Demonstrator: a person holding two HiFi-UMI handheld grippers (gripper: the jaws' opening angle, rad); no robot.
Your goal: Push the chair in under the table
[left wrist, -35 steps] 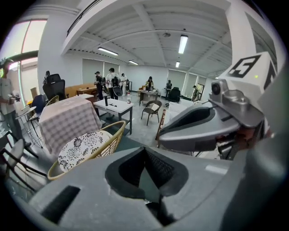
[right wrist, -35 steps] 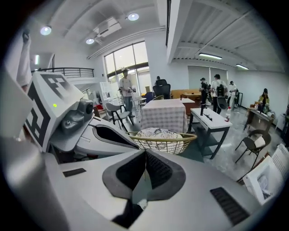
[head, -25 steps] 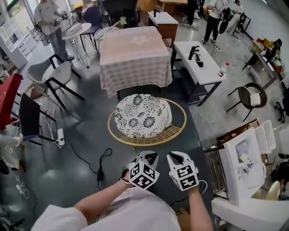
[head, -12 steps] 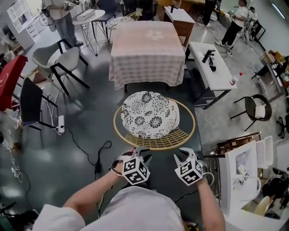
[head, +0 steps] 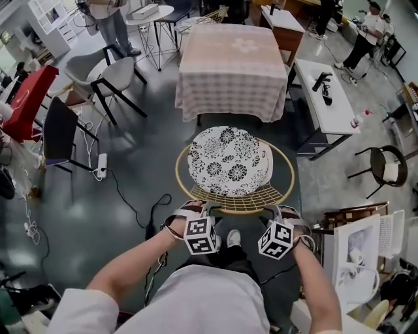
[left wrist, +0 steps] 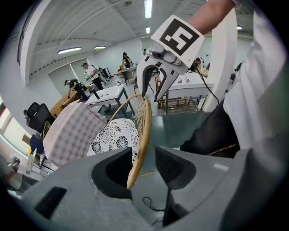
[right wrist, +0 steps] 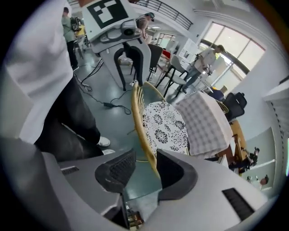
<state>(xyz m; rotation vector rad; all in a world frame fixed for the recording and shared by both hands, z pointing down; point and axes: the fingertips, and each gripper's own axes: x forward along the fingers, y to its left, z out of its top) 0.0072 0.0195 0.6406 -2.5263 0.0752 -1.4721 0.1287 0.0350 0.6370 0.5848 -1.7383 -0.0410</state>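
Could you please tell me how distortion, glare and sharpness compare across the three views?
Head view: sharp, mildly bowed at the edges, with pale light reflections on the glossy floor. Left gripper view: strong fisheye with black corners, the chair rim looks bent, and the ceiling lights are blown out. Right gripper view: same fisheye, and the window is overexposed.

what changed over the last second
Both claws came down and forward to the back rim of the chair: the left claw and right claw now straddle it, jaws opening, not yet clamped. The chair stayed clear of the table.
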